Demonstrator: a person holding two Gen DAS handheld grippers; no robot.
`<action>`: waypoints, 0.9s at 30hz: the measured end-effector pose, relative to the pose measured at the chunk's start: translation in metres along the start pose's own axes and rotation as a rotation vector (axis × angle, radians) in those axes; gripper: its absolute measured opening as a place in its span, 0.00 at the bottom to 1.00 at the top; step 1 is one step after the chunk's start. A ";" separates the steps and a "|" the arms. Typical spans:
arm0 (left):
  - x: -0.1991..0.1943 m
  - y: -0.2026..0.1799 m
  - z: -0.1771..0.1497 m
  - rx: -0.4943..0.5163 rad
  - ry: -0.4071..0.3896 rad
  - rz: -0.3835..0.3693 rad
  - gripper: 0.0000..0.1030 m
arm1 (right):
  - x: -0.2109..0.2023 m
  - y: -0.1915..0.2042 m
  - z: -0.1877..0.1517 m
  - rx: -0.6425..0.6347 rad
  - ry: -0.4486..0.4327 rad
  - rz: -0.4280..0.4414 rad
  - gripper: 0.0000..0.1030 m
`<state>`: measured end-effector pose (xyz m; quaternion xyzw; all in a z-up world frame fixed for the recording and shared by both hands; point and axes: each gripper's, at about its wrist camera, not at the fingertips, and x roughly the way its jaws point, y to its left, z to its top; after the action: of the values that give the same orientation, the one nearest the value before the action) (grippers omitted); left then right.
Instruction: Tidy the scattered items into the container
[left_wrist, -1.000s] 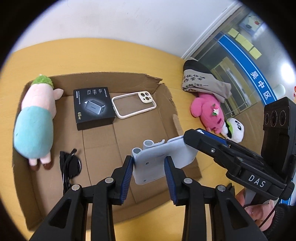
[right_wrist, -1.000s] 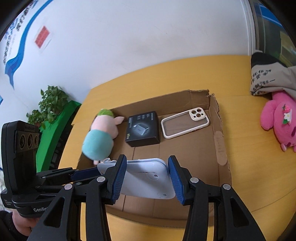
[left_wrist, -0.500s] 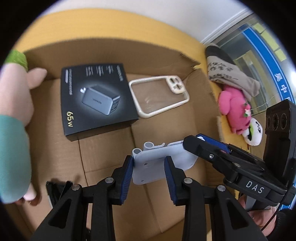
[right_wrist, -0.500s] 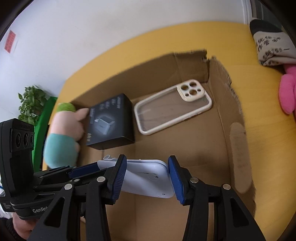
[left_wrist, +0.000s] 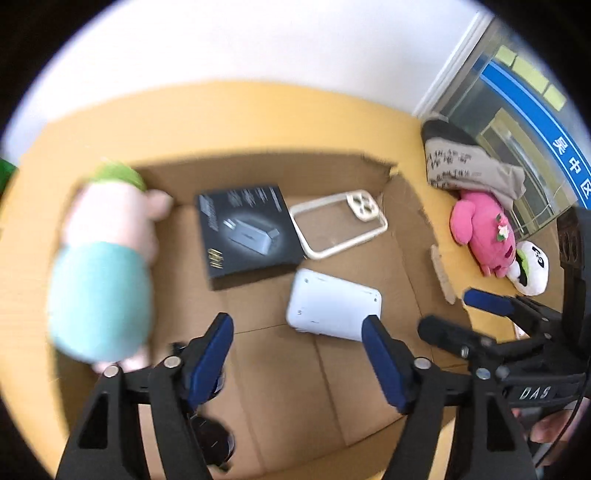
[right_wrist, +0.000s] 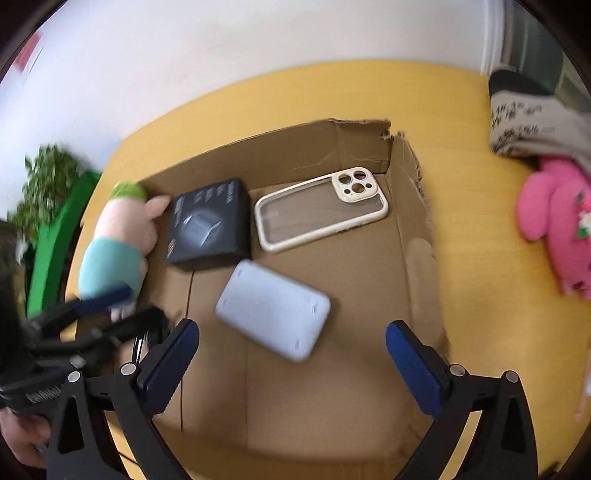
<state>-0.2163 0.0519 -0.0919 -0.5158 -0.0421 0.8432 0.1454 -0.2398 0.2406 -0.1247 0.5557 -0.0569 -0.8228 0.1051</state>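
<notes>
Both hand-held grippers have just let go: the white device (left_wrist: 334, 308) they carried together a moment ago now lies flat on the floor of the cardboard box (left_wrist: 410, 206), just beside the black charger box (left_wrist: 245, 230) and the phone case (left_wrist: 338, 223). The left hand-held gripper (left_wrist: 297, 356) and right hand-held gripper (right_wrist: 291, 362) hang wide open and empty. Still out on the desk (right_wrist: 472, 206): the pink plush (left_wrist: 484, 232), likely next.

Office: glass partition (left_wrist: 517, 122) with blue signage, potted plant (right_wrist: 44, 181)
</notes>
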 end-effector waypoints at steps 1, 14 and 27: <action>-0.020 -0.004 -0.004 0.009 -0.035 0.031 0.76 | -0.011 0.006 -0.004 -0.021 -0.001 -0.015 1.00; -0.198 -0.026 -0.066 -0.009 -0.312 0.301 0.76 | -0.155 0.080 -0.076 -0.164 -0.075 -0.091 1.00; -0.251 -0.053 -0.130 0.052 -0.334 0.301 0.76 | -0.220 0.117 -0.133 -0.183 -0.127 -0.143 1.00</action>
<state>0.0162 0.0201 0.0748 -0.3654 0.0337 0.9300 0.0219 -0.0249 0.1822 0.0481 0.4932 0.0515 -0.8634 0.0929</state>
